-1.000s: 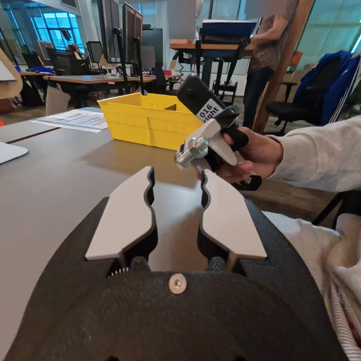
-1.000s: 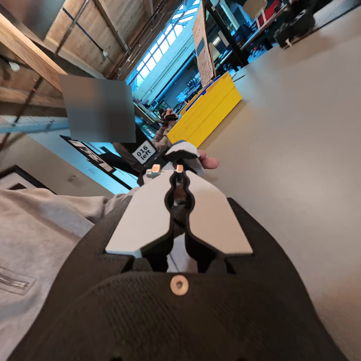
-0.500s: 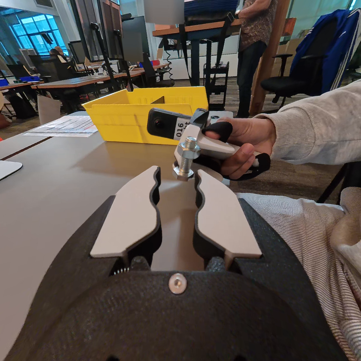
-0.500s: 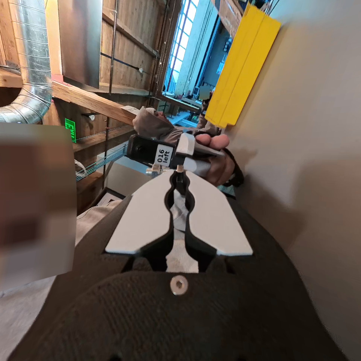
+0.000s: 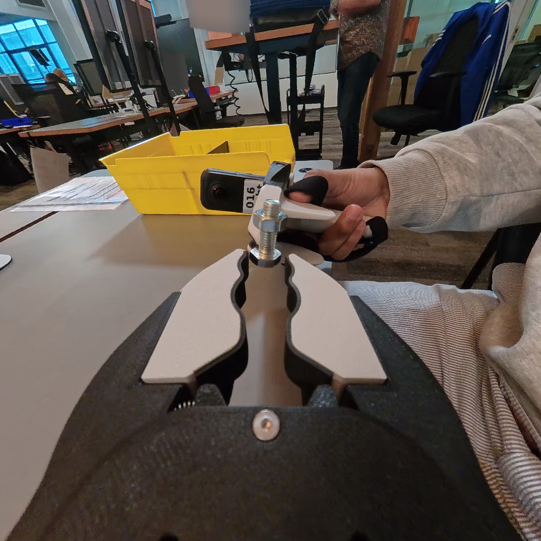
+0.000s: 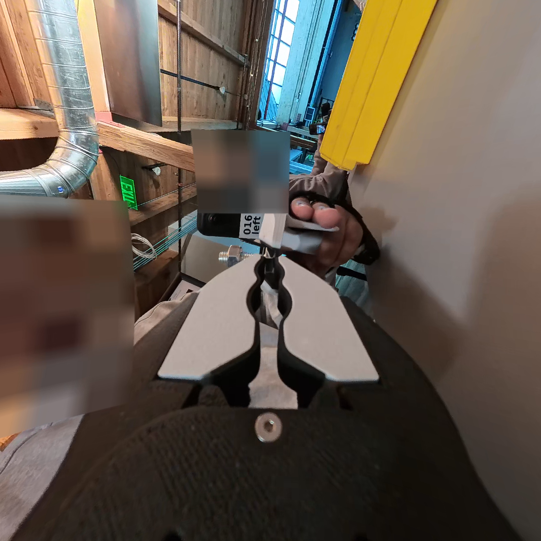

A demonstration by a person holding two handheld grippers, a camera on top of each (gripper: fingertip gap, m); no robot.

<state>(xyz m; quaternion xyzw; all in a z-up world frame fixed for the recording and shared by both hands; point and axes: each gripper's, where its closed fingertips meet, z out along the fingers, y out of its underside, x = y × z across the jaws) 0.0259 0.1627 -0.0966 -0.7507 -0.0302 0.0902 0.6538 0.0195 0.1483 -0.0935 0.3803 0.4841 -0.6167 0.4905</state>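
The left tool (image 5: 265, 259) has pale grey fingers (image 5: 205, 316) on a black body. The bolt (image 5: 268, 234) and its nuts are shiny silver. The bin (image 5: 164, 181) is bright yellow, on a dull brown-grey surface (image 5: 73, 292). The sleeve (image 5: 456, 181) is light grey; the cloth (image 5: 439, 336) below it has fine grey-and-white stripes. The jacket (image 5: 456, 55) on the black chair (image 5: 409, 117) is blue with white stripes.

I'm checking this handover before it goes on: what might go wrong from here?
1. The left tool only brackets the lower hex end of the bolt at its very tips, so it may slip out when squeezed.
2. The right tool pinches the bolt in mid-air above the table; releasing early would likely drop it.
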